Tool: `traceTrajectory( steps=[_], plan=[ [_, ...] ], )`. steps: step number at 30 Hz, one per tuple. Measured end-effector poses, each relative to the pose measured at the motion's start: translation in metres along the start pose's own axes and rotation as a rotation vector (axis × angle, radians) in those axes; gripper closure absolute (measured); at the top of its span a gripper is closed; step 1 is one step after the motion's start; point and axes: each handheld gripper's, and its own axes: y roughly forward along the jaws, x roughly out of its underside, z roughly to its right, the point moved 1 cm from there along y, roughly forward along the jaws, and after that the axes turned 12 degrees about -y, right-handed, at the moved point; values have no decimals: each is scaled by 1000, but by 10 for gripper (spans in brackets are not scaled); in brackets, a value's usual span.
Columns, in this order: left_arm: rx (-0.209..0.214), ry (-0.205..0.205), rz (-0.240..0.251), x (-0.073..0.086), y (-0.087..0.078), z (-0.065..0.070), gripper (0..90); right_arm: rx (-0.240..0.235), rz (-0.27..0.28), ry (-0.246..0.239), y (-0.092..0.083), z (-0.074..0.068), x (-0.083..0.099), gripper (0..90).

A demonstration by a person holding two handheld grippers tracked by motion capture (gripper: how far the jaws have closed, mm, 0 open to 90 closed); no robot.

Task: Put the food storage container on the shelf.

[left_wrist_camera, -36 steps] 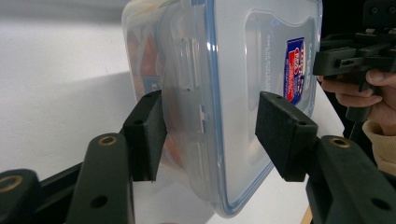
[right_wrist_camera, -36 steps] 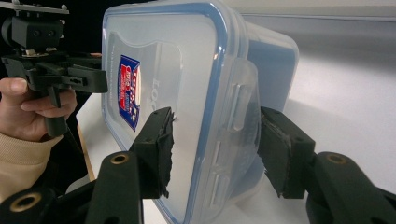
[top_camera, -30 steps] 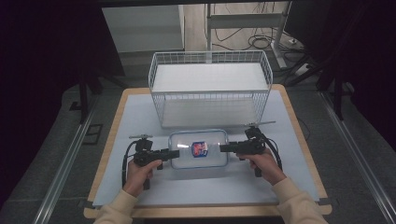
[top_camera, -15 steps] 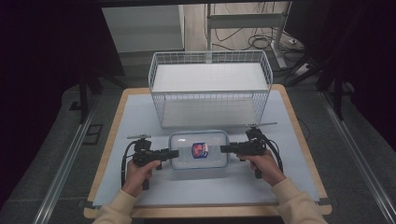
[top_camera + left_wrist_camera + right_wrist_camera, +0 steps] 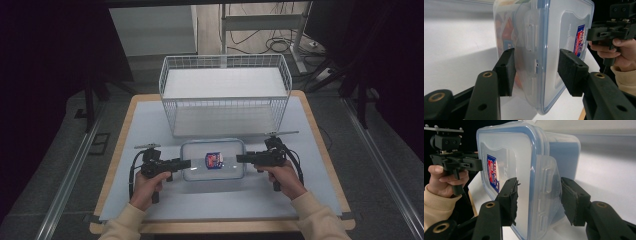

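Box: a clear lidded box (image 5: 213,160) is lying flat on the counter (image 5: 150,125), straight between the two tongs, with its red-and-blue label (image 5: 214,159) facing up.

Change: compared with a second ago both tongs are sitting a shade closer to the box ends; the box itself is not shifting.

Left tongs: the left tongs (image 5: 183,163) are reaching in at the box's near end. In the left gripper view the jaws are standing apart, one on each side of the lid's side clip (image 5: 530,47), not yet pressing it; a gap is showing on the lid side.

Right tongs: the right tongs (image 5: 242,158) are doing the same at the opposite end. In the right gripper view the jaws are straddling the other clip (image 5: 546,182), spread wide, with the pads (image 5: 512,200) hanging just off the plastic.

Basket: a white wire basket (image 5: 225,95) is standing beyond the tongs and the box, well apart from both.

Meaning: the approach is looking finished, and I judge both sides are lining up either to close on the ends for a two-handed lift or to work the clips.

Risk: if one side is closing before the other, the box could be sliding along the counter.
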Motion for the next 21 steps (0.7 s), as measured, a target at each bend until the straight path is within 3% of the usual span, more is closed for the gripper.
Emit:
traceTrajectory(
  steps=[21],
  plan=[
    [14, 70, 53, -19, -12, 26, 493, 33, 60, -98, -22, -17, -28, 494]
  ],
)
